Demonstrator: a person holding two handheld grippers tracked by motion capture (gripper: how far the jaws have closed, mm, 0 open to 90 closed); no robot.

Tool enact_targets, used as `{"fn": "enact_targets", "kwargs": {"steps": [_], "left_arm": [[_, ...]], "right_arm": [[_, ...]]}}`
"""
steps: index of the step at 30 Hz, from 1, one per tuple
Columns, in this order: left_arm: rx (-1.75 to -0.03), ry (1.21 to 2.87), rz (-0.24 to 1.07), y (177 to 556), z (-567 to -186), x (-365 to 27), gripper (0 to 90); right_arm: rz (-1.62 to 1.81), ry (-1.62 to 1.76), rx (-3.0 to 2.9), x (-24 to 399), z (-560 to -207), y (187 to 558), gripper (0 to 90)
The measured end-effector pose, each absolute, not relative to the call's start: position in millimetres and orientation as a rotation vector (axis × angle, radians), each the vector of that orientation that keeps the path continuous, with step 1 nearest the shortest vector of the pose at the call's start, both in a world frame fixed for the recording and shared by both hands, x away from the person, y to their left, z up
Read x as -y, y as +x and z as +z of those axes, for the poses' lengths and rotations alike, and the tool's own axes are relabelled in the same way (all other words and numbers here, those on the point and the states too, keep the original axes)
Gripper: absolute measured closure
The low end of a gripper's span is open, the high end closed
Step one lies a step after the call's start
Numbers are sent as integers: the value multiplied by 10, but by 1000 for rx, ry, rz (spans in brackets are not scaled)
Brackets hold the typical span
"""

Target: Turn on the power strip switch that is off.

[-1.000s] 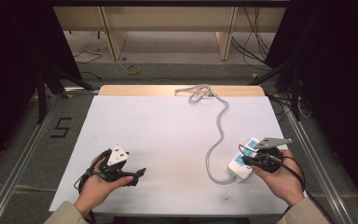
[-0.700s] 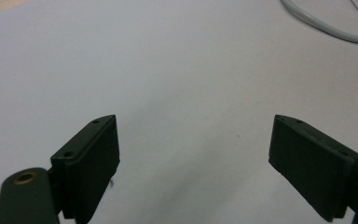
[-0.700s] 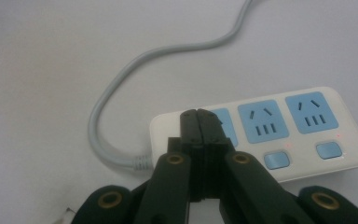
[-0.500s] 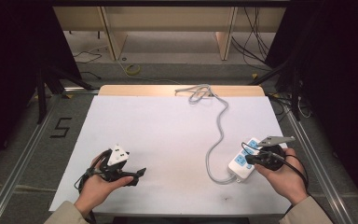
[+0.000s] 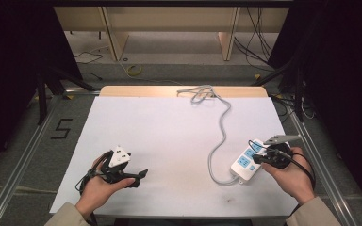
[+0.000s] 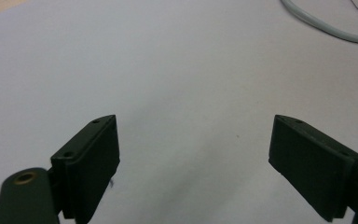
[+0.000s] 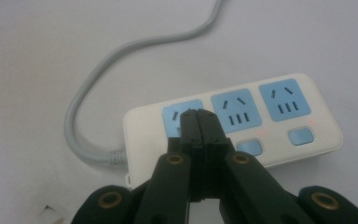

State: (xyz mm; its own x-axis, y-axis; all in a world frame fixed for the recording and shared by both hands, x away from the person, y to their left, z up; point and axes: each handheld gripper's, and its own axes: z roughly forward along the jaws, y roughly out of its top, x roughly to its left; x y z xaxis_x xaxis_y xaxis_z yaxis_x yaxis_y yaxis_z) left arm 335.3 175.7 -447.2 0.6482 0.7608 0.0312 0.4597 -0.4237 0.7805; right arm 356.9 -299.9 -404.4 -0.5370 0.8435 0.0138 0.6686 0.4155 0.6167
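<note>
A white power strip with blue sockets lies at the right front of the white table. Its grey cable snakes back to a coil at the far edge. My right gripper is shut with nothing between the jaws, its tips over the strip. In the right gripper view the strip shows three blue sockets and blue switches, and the closed tips cover the socket nearest the cable. My left gripper rests low at the left front, open and holding nothing; its jaws stand wide apart over bare table.
The grey cable crosses the top right corner of the left gripper view. A wooden strip edges the table's far side. Metal rails run along both sides, with a "5" marked on the floor to the left.
The right hand has shifted slightly along the power strip, tips still over it. The left gripper has not moved.
</note>
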Motion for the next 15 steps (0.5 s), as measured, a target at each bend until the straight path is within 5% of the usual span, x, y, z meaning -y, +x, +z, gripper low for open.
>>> {"fn": "enact_targets", "kwargs": {"steps": [15], "left_arm": [[-945,2093,493,3355,-4472,-1752,157]], "right_arm": [[769,1346,-2405,3024,-4131,3633,900]]}}
